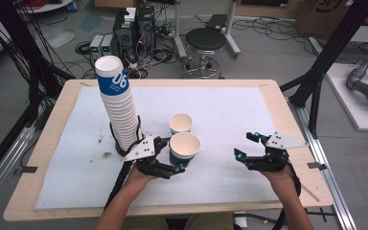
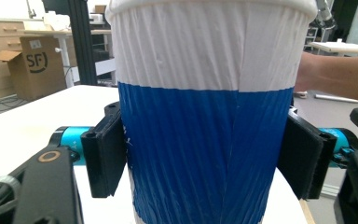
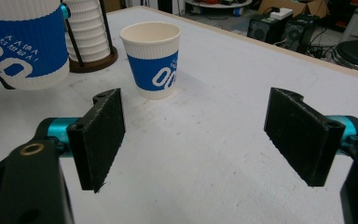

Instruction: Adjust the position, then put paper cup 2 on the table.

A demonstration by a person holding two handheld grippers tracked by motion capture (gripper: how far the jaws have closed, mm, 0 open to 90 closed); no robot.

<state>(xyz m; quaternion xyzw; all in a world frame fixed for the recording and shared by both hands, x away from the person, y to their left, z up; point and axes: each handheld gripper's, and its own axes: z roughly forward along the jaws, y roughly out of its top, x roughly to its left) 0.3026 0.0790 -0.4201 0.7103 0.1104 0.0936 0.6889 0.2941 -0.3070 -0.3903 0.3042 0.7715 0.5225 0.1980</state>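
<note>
My left gripper (image 1: 174, 155) is shut on a white paper cup with a blue band (image 1: 185, 146), upright near the middle of the table. Up close, its black pads (image 2: 105, 156) press on both sides of the cup's blue band (image 2: 205, 154). A second cup of the same kind (image 1: 180, 123) stands just behind it on the mat. A tall leaning stack of cups (image 1: 117, 103) sits in a black wire holder to the left. My right gripper (image 1: 247, 145) hovers open at the right with nothing between its pads (image 3: 98, 140). It faces the standing cup (image 3: 151, 58) and the held cup (image 3: 25, 44).
A white mat (image 1: 230, 105) covers most of the wooden table (image 1: 48, 143). Behind the table are a black stool (image 1: 205, 40) and computer cases (image 1: 134, 28) among cables. Black frame posts (image 1: 316, 81) stand at the right edge.
</note>
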